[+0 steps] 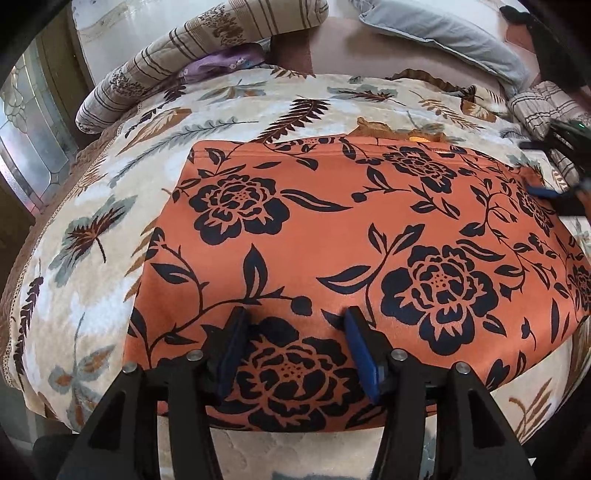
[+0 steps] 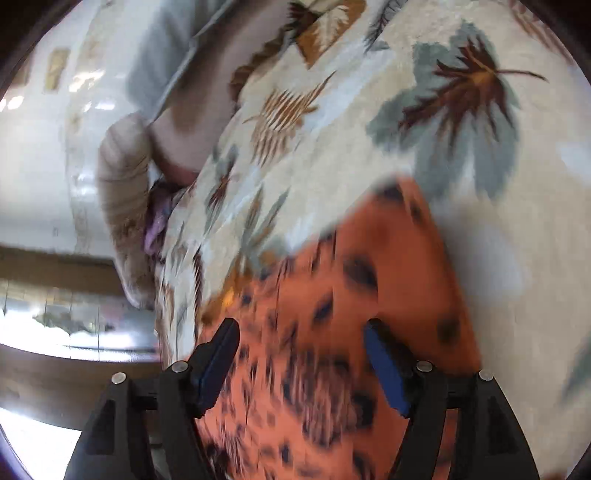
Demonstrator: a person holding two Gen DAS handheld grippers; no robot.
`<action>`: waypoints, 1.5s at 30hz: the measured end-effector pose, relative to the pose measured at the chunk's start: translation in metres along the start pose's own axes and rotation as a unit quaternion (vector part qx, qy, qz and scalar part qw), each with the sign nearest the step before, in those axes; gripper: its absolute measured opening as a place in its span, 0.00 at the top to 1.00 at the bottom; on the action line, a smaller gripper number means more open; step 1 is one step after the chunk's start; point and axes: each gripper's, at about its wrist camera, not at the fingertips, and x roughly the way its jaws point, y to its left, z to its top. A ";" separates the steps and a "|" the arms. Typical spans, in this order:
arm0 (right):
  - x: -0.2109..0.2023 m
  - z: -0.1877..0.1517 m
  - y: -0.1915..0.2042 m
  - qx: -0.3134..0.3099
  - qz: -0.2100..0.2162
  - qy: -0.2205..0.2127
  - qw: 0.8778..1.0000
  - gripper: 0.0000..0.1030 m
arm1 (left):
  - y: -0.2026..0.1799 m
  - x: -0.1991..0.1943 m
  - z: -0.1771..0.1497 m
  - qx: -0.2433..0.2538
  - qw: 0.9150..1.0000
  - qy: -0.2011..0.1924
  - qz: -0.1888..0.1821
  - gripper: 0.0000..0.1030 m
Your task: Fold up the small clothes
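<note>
The orange garment (image 1: 354,251) lay flat on the leaf-print blanket (image 1: 88,258) covering the bed, occupying the centre of the left wrist view and running off toward 3 o'clock. Its outline read as a tidy rectangle with a straight seamed edge at 12 o'clock and a clean near edge at 6 o'clock. No sleeves, legs or loose flaps showed, which suggested at least one fold was already made; how many layers lay underneath could not be told.

The left gripper (image 1: 295,350) stood over the near edge at 6 o'clock with its fingers spread, cloth visible between them and none pinched. The right gripper (image 2: 301,363) was likewise spread above the garment (image 2: 369,280); that view was heavily motion-blurred, so whether its fingers touched the cloth could not be told. In the left wrist view it appeared, blurred, at the 3 o'clock edge of the garment.

A striped pillow (image 1: 155,74) and a grey pillow (image 1: 443,33) lay at the head of the bed, clear of the work.

Judgement: the task was partly complete. The garment remained wide, so a further fold, probably across its long side, and a final smoothing appeared outstanding. No other clothes awaiting folding were visible.
</note>
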 end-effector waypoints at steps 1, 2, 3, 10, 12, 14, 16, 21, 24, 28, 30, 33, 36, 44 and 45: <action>-0.001 0.013 -0.004 0.010 -0.002 -0.019 1.000 0.29 | 0.000 0.000 0.000 0.002 1.000 0.001 0.001 0.46; -0.005 0.023 -0.009 0.027 0.000 -0.039 0.999 0.29 | 0.000 0.000 0.001 0.002 1.000 0.001 0.001 0.46; -0.010 0.028 -0.013 0.033 -0.002 -0.053 0.998 0.29 | 0.000 0.001 0.001 0.001 1.000 0.002 0.000 0.45; -0.099 -0.034 -0.007 -0.011 -0.006 -0.139 0.990 0.29 | 0.004 -0.004 0.005 -0.024 1.000 0.003 -0.006 0.45; -0.117 -0.078 -0.010 -0.007 0.011 -0.139 0.990 0.29 | 0.004 -0.009 0.008 -0.034 0.999 0.000 -0.010 0.45; -0.128 -0.136 -0.020 0.010 0.028 -0.130 0.991 0.29 | -0.001 -0.015 0.012 -0.034 0.999 -0.006 -0.015 0.45; -0.127 -0.180 -0.031 0.033 0.035 -0.116 0.992 0.29 | -0.010 -0.024 0.014 -0.027 0.999 -0.015 -0.020 0.44; -0.095 -0.210 -0.066 0.103 0.035 -0.089 0.990 0.28 | -0.042 -0.027 0.019 -0.003 0.999 -0.013 -0.042 0.44; -0.084 -0.193 -0.073 0.120 0.046 -0.115 0.985 0.28 | -0.059 -0.024 0.024 0.017 0.999 -0.016 -0.039 0.44; -0.078 -0.179 -0.074 0.122 0.043 -0.118 0.985 0.61 | -0.069 -0.005 0.030 0.021 0.999 0.012 -0.027 0.44; -0.075 -0.174 -0.066 0.105 0.031 -0.115 0.987 0.77 | -0.073 0.001 0.031 0.029 0.999 0.013 -0.014 0.44; -0.077 -0.176 -0.059 0.089 0.019 -0.125 0.988 0.76 | -0.073 -0.010 0.034 0.026 1.000 -0.002 -0.014 0.44; -0.071 -0.177 -0.057 0.074 -0.008 -0.121 0.990 0.67 | -0.076 -0.019 0.037 0.019 0.999 -0.023 -0.023 0.44; -0.055 -0.165 -0.053 0.064 -0.007 -0.114 0.991 0.79 | -0.076 -0.016 0.032 0.028 0.999 -0.020 -0.032 0.39; -0.053 -0.164 -0.053 0.062 -0.013 -0.115 0.991 0.80 | -0.071 -0.024 0.031 0.022 0.999 -0.039 -0.029 0.39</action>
